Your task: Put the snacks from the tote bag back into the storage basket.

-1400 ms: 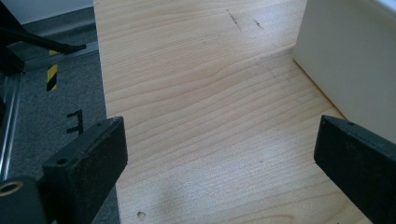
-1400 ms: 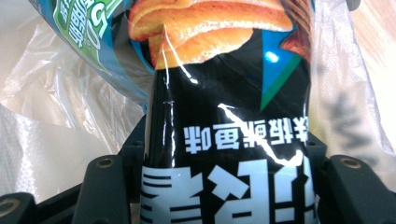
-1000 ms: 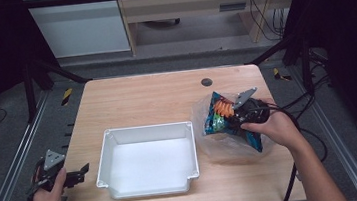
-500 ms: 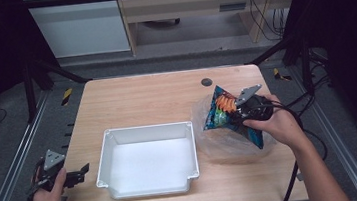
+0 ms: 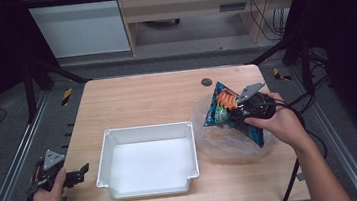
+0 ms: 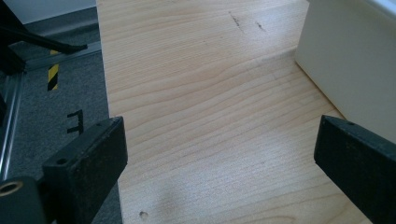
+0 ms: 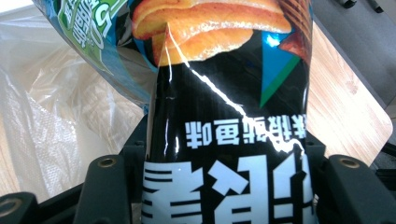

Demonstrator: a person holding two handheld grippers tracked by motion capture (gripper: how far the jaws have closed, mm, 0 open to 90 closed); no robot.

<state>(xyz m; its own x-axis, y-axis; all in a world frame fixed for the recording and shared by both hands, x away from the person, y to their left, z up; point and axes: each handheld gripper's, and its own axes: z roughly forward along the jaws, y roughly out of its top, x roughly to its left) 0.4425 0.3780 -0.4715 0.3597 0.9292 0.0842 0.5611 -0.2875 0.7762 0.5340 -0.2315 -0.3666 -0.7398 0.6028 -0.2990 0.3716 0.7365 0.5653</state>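
You see the tray (image 5: 147,160) on the table (image 5: 141,102) | snack bag (image 5: 228,113) right of tray, on plastic bag (image 5: 226,143) | left gripper (image 5: 66,177) left of tray

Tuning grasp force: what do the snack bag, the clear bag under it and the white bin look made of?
Snack bag: glossy printed film, sharp glare along creases, likely foil-lined plastic.
Clear bag: thin translucent plastic, wrinkled.
White bin: looks like rigid moulded plastic, matte, rounded rim.

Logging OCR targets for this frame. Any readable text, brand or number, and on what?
Chip bag, right gripper view: large white and smaller white Chinese characters, seen upside down, too cut off and creased to quote.
Same bag, green patch at top left: white print, blurred.
White bin and table: no text.
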